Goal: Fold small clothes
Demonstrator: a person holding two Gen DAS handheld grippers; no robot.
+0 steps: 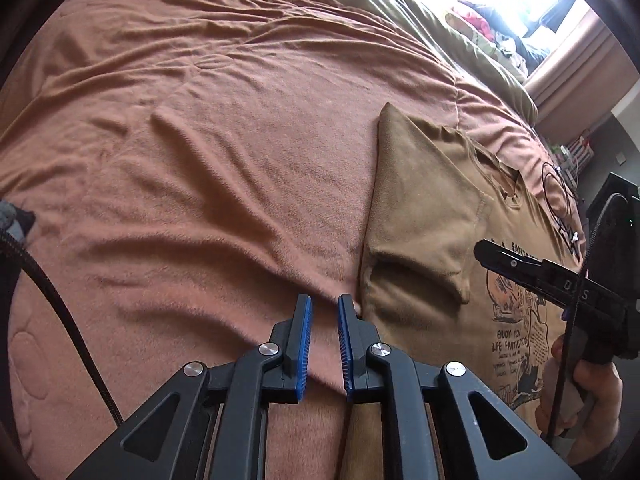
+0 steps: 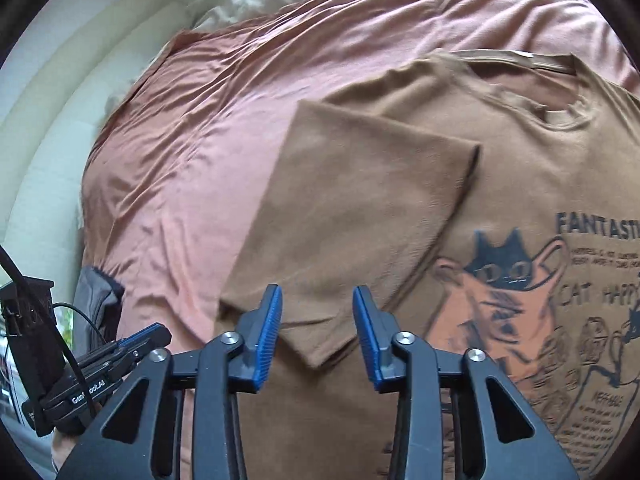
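I see the shirt (image 2: pixel 500 184) lying flat on the bed (image 1: pixel 200 120), print side up, collar toward the far side. One sleeve (image 2: pixel 352 208) is folded in over the body of the shirt, its edge reaching toward the cat print (image 2: pixel 504 280).

My left gripper (image 1: pixel 324 304) hovers over the bedspread just beside the shirt's side edge; its blue pads (image 1: pixel 306 344) stand a narrow gap apart with nothing between them. My right gripper (image 2: pixel 317 300) hangs above the folded sleeve, pads (image 2: pixel 268 340) spread wider, also gripping nothing; the cloth lies below them, not pinched.

In the left view the right gripper shows at the right edge over the print, held by a hand (image 1: pixel 584 384).
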